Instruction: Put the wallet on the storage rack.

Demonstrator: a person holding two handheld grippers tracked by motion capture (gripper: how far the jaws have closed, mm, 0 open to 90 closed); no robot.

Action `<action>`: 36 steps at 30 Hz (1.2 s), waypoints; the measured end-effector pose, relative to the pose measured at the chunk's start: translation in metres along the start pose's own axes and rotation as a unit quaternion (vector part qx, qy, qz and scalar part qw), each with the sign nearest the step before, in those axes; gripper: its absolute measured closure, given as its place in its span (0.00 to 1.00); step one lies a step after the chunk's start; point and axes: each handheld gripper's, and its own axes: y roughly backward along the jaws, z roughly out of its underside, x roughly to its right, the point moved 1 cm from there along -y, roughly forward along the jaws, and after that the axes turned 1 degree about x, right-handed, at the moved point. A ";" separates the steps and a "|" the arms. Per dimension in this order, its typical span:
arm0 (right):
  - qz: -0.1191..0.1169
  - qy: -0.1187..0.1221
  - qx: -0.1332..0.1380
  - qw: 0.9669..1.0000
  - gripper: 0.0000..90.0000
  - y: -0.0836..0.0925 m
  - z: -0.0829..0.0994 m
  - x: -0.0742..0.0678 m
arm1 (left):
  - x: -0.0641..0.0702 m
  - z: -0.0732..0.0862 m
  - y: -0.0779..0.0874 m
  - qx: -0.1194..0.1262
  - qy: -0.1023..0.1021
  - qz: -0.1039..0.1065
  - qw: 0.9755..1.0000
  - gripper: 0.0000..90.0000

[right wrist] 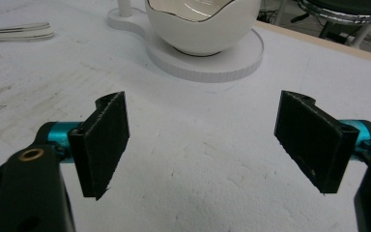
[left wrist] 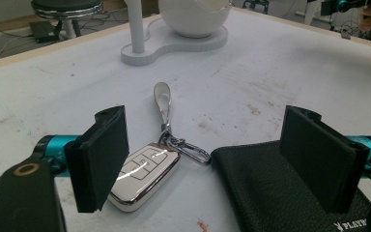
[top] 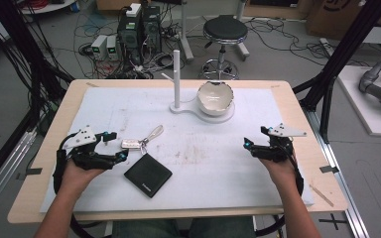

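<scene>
Left gripper view: key fob (left wrist: pixel 145 176) lies flat between the spread jaws of the left gripper (left wrist: pixel 217 162), nearer to the left jaw; nothing is held.
Place: in the high view the fob (top: pixel 131 144) is on the left of the table (top: pixel 278 87), just far of the wallet (top: pixel 148 174), near the left gripper (top: pixel 113 145).
Handling: probably small, hard and light; the chrome shell looks slippery.
Loop: the strap (left wrist: pixel 163 102) and ring look floppy and will likely dangle.
Hold: best across the fob's long sides, at its middle.
Right gripper (right wrist: pixel 200 145): jaws wide apart, empty, over bare table on the right.
Bowl (right wrist: pixel 200 24): on its stand, far centre, looks fragile.
</scene>
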 end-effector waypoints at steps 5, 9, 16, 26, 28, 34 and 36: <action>-0.003 -0.010 -0.013 1.000 0.22 -0.002 0.001 0.000 | 0.002 0.000 -0.003 -0.006 -0.003 0.000 1.000 0.20; -0.002 -0.005 -0.009 1.000 0.22 0.002 0.001 -0.001 | 0.005 0.001 -0.005 -0.016 -0.006 0.005 1.000 0.20; 0.009 -0.007 -0.005 1.000 0.22 0.004 0.001 0.001 | 0.007 0.003 -0.007 -0.027 -0.008 0.012 1.000 0.20; 0.009 -0.009 -0.014 1.000 0.22 0.001 0.002 0.003 | 0.007 0.012 -0.015 -0.064 -0.001 0.010 0.998 0.20; 0.009 -0.009 -0.016 1.000 0.22 0.000 0.002 0.003 | 0.007 0.015 -0.015 -0.071 0.004 0.010 0.997 0.20; 0.006 -0.005 -0.019 1.000 0.22 -0.002 0.002 0.002 | 0.010 0.020 -0.022 -0.100 0.009 0.018 0.995 0.20; 0.005 -0.005 -0.019 1.000 0.22 -0.003 0.002 0.002 | 0.013 0.021 -0.026 -0.107 0.012 0.022 0.994 0.21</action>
